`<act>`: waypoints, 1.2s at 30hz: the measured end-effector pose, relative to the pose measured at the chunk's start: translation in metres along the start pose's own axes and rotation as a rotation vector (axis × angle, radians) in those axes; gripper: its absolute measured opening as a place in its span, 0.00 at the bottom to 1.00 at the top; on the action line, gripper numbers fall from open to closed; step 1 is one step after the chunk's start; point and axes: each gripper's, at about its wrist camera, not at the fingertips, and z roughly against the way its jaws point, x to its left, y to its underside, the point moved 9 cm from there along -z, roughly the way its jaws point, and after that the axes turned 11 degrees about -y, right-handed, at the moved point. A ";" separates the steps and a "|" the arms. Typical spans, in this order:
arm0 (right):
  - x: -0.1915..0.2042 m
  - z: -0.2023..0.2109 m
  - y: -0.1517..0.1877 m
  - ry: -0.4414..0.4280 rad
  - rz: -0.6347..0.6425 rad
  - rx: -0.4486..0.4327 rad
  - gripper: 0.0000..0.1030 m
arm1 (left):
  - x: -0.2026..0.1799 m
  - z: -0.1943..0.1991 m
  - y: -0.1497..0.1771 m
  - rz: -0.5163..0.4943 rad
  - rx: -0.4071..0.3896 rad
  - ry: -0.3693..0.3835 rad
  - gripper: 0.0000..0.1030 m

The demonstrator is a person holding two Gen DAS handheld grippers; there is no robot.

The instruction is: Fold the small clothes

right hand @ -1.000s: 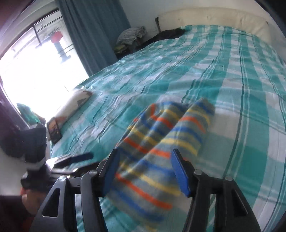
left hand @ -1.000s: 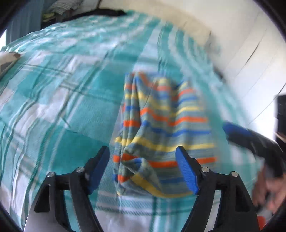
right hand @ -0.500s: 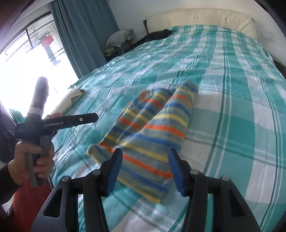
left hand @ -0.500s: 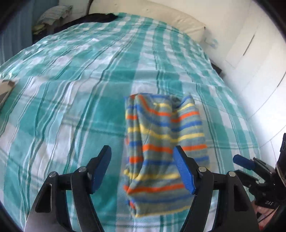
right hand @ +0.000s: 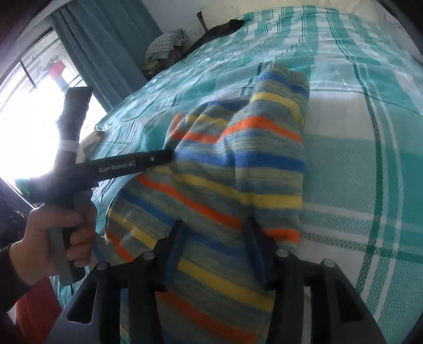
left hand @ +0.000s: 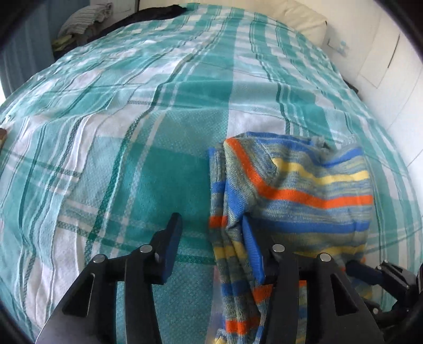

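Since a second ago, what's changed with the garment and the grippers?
Both grippers have closed in low on the striped garment, left gripper at its left edge, right gripper straddling the near end. The far end now looks bunched over. Neither has clamped it; both are open. The garment is still on the bedspread.

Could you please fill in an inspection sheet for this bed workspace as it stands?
Surface: bed with teal plaid cover, wrinkled.
Job's things: striped garment, bunched and partly folded.
Clutter: pile of clothes at the far end.
Grippers: left gripper open, one finger at the garment's edge; right gripper open, garment between the fingers.
Cables: nothing seen.
Surroundings: teal curtain, bright window, pillow.
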 end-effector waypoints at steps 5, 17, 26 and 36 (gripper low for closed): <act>0.041 0.057 -0.005 0.052 0.055 -0.097 0.50 | 0.010 0.069 0.031 0.007 -0.063 0.104 0.82; 0.073 0.097 0.097 0.155 0.032 -0.062 0.81 | 0.057 0.128 0.147 0.037 0.036 0.022 0.92; 0.033 0.146 0.196 0.418 -0.103 -0.100 0.95 | 0.000 0.110 0.214 -0.149 0.078 -0.002 0.99; 0.020 0.130 0.211 0.514 -0.057 -0.014 1.00 | -0.008 0.102 0.218 -0.243 0.086 -0.068 1.00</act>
